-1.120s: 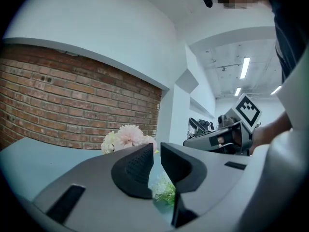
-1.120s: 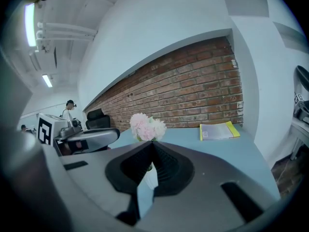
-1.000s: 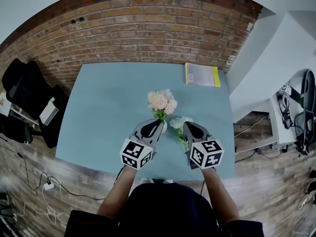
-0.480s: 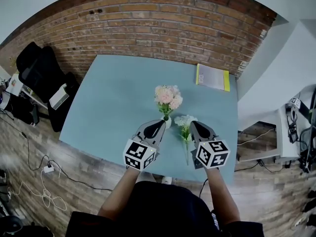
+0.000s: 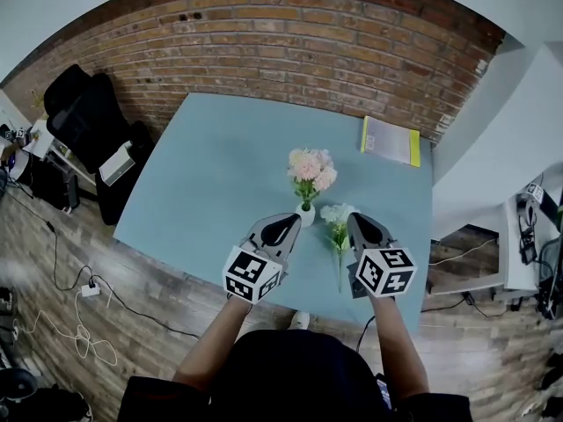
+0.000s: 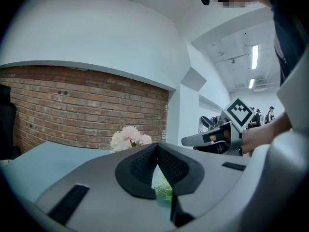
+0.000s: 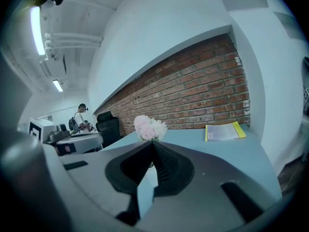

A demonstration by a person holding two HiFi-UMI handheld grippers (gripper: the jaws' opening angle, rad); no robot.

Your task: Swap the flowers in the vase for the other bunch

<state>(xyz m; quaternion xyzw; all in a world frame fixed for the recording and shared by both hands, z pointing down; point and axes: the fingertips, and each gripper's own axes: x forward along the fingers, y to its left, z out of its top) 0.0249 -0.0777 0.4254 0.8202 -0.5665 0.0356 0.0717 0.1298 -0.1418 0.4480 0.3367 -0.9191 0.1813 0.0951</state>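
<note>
A bunch of pink flowers [image 5: 311, 167] stands upright in a small white vase [image 5: 306, 214] near the middle of the blue table [image 5: 220, 174]. A white bunch [image 5: 338, 215] lies flat on the table just right of the vase, its stem pointing towards me. My left gripper [image 5: 290, 221] is shut and empty, its tip close to the vase's left side. My right gripper [image 5: 354, 219] is shut and empty, right of the white bunch. In the left gripper view the pink flowers [image 6: 129, 138] rise beyond the shut left gripper [image 6: 157, 148]. The right gripper view shows the pink flowers [image 7: 149, 127] too.
A grey book with a yellow edge [image 5: 390, 141] lies at the table's far right corner, also seen as the book [image 7: 224, 131] in the right gripper view. A brick wall [image 5: 290, 51] runs behind the table. Black chairs [image 5: 88, 112] stand at the left. Cables [image 5: 62, 323] lie on the floor.
The head view has swung, so the table and flowers sit further right in the picture. The left gripper's tip now stands a little off the vase, which shows beside it.
</note>
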